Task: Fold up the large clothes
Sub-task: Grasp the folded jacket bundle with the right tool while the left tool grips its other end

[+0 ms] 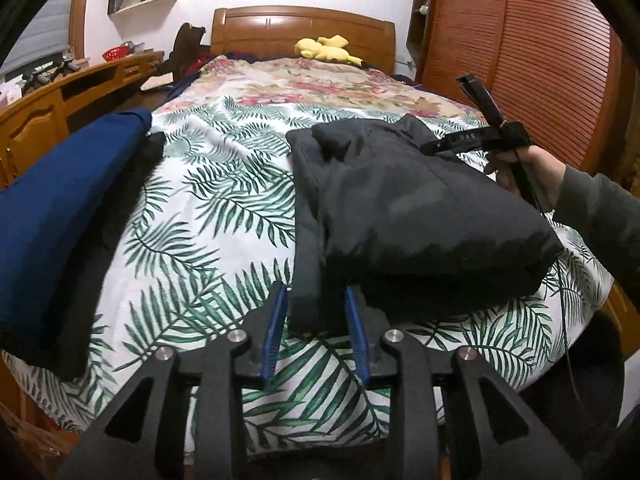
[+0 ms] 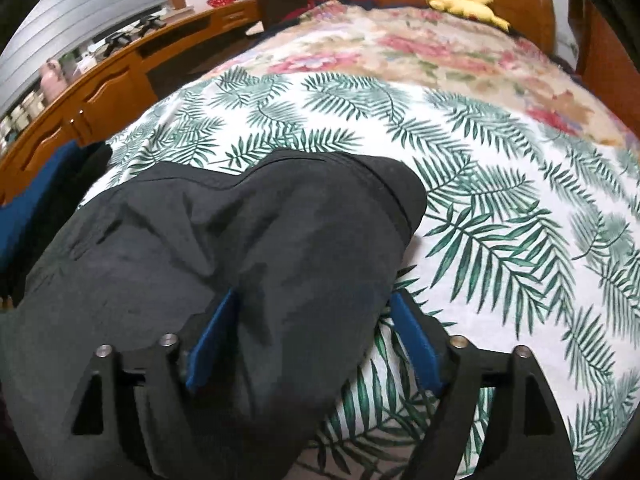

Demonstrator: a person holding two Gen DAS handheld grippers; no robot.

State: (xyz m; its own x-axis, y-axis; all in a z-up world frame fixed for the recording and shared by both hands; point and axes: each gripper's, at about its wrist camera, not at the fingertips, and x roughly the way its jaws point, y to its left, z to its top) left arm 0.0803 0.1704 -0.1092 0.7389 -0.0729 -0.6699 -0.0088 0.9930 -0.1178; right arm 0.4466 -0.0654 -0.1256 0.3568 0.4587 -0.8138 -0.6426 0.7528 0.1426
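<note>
A black padded jacket (image 1: 408,216) lies folded into a bulky bundle on the palm-leaf bedspread (image 1: 216,208). My left gripper (image 1: 316,300) is open, its blue fingers on either side of the jacket's near left corner. My right gripper (image 2: 312,312) is open wide around a fold of the same jacket (image 2: 224,264), which bulges between its blue fingers. In the left wrist view the right gripper's body (image 1: 492,132) and the hand holding it sit over the jacket's far right side.
Folded blue and black clothes (image 1: 60,216) are stacked at the bed's left edge. A yellow plush toy (image 1: 326,50) lies by the wooden headboard (image 1: 300,28). A wooden desk (image 1: 48,108) runs along the left; a slatted wooden wardrobe (image 1: 520,60) stands right.
</note>
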